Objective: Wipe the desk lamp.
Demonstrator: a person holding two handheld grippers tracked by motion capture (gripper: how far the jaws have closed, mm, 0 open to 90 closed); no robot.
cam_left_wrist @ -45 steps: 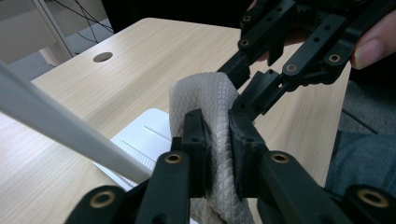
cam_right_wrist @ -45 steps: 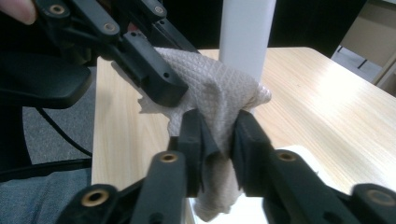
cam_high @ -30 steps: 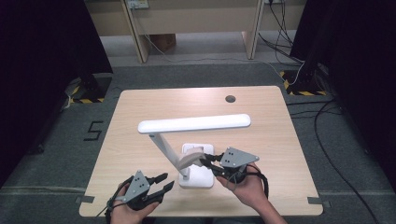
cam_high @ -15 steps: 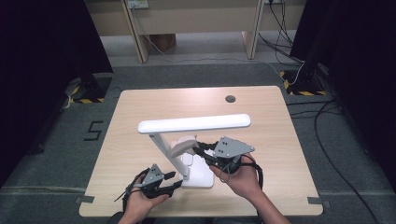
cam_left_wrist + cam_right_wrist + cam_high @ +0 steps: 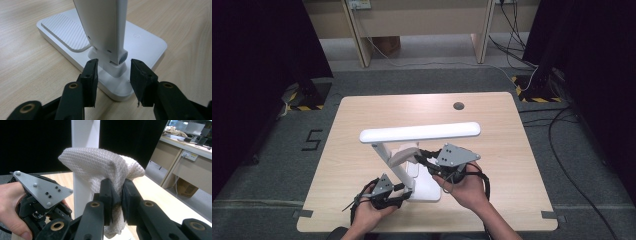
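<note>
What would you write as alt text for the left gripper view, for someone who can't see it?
Two black jaws of the left gripper stand open on either side of the hinge at the foot of a white desk lamp's arm, apart from it. The lamp's flat white base, with a ribbed pad, rests on a light wooden table.

Both your claws are the same build: chunky black plastic bodies with two black jaws each. The left claw point(image 5: 113, 82) has flat, blocky pads with little screw holes down the edges, and brass-coloured rivets sit at the jaw pivots. Same brass rivets on the right claw point(image 5: 117, 195). Each one carries a grey three-cornered plate on top, with small dark screws and a few tiny holes in it. Black cables loop off the back of both. Your forearms are bare, no sleeves showing from above.
</note>
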